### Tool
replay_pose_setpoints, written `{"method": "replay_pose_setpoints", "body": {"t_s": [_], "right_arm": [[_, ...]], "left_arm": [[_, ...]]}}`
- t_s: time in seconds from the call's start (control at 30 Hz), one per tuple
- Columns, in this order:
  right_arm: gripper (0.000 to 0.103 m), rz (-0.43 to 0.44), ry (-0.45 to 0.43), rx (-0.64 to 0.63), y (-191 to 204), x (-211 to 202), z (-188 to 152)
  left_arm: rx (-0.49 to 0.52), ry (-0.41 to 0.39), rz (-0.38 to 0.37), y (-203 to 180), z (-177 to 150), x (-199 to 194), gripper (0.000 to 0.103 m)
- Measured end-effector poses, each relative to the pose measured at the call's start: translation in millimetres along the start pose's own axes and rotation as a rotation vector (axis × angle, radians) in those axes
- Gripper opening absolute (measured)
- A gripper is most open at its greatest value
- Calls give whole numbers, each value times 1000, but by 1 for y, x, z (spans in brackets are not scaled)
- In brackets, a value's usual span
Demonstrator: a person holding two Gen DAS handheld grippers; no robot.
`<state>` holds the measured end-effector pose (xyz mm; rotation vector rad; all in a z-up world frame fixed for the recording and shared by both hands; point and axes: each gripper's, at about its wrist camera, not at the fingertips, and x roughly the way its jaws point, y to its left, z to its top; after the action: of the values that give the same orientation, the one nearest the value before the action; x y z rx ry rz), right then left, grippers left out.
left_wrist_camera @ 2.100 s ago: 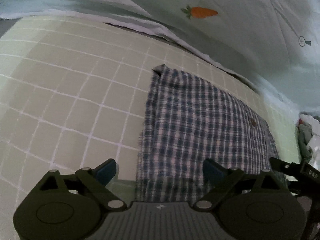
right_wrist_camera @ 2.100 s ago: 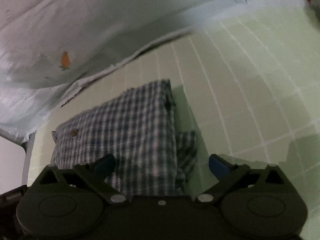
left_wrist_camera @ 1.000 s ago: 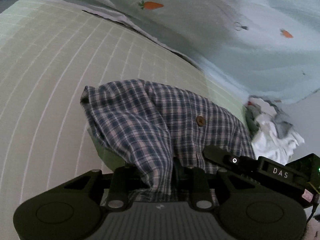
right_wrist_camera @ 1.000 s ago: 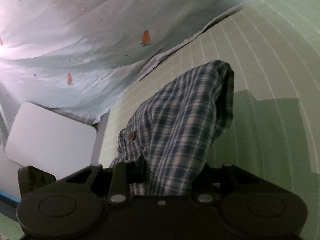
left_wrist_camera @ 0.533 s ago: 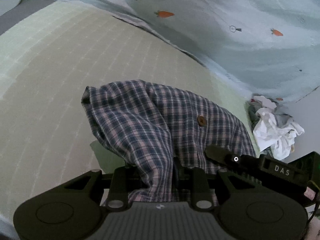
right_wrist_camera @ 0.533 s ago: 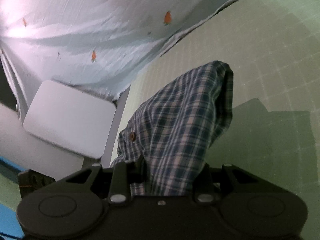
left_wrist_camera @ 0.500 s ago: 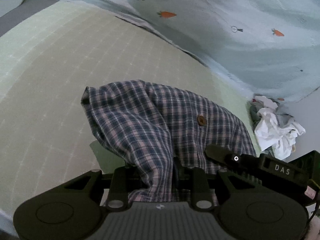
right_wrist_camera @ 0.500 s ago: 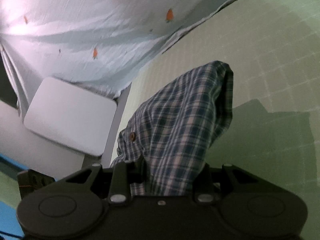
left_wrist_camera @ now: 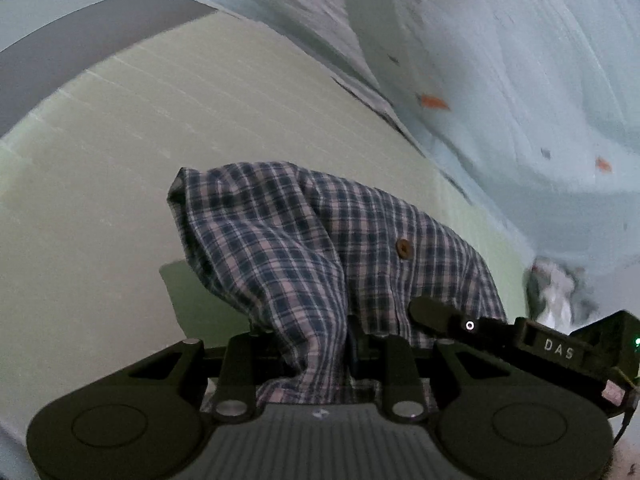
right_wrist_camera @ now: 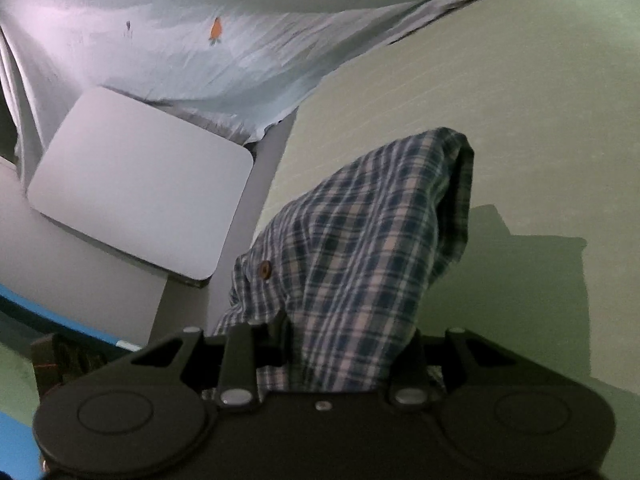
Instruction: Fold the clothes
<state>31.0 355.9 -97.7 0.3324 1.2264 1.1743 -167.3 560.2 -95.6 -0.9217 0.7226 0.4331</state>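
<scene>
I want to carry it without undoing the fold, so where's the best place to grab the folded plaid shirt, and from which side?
Take the plaid shirt by its near edge, one gripper at each end, coming in low from the near side. That is how it hangs now: the left gripper and right gripper each pinch bunched cloth there, so the folded layers probably drape together.

Blue-and-white plaid shirt [left_wrist_camera: 304,240], folded into a thick bundle, brown button [left_wrist_camera: 403,247] showing on top, hanging bunched and lifted clear of the pale green gridded mat [left_wrist_camera: 120,152], near its edge.
</scene>
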Motion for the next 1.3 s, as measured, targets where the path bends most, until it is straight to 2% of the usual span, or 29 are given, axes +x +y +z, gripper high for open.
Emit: {"method": "replay_pose_setpoints", "body": {"t_s": [0.13, 0.3, 0.5, 0.57, 0.6, 0.63, 0.67, 0.73, 0.8, 0.83, 0.87, 0.9, 0.97, 1.0, 1.07, 1.17, 1.23, 1.3], "right_arm": [[33, 24, -2, -33, 32, 68, 42], [33, 88, -35, -112, 78, 167, 114], [34, 164, -47, -222, 123, 283, 204], [39, 177, -49, -260, 129, 315, 225], [46, 163, -46, -276, 129, 333, 234], [51, 132, -41, -291, 127, 351, 240], [59, 86, -35, -309, 124, 368, 245], [61, -54, -26, -366, 118, 397, 248], [71, -225, -64, -464, 119, 410, 241], [81, -286, -119, -527, 123, 408, 233], [84, -347, -174, -590, 128, 405, 225], [85, -373, -214, -635, 132, 401, 217], [86, -335, -257, -679, 139, 392, 201], [86, -317, -278, -700, 142, 387, 193], [90, -301, -244, -702, 136, 388, 182], [90, -408, -166, -638, 114, 393, 177], [90, -430, -185, -569, 105, 378, 178], [92, -468, -213, -555, 106, 357, 177]], "left_arm": [[-15, -63, -28, 50, 74, -2, 28], [-7, -184, -34, 109, 181, -4, 28], [24, -324, 44, 153, 294, 5, 29], [24, -357, 97, 169, 320, 16, 38], [14, -367, 142, 179, 329, 23, 44], [-8, -371, 206, 189, 335, 33, 57], [-30, -374, 271, 200, 342, 43, 63], [-57, -359, 404, 216, 346, 63, 63], [-55, -337, 456, 224, 341, 75, 68], [-57, -332, 463, 227, 337, 78, 75], [-62, -331, 469, 229, 332, 81, 80], [-68, -332, 474, 231, 328, 82, 83], [-81, -340, 485, 239, 320, 79, 91], [-88, -344, 490, 242, 316, 77, 92], [-103, -358, 490, 246, 307, 76, 96], [-62, -349, 528, 241, 302, 74, 98], [-20, -352, 562, 234, 297, 63, 98], [9, -373, 569, 226, 289, 46, 98]]}}
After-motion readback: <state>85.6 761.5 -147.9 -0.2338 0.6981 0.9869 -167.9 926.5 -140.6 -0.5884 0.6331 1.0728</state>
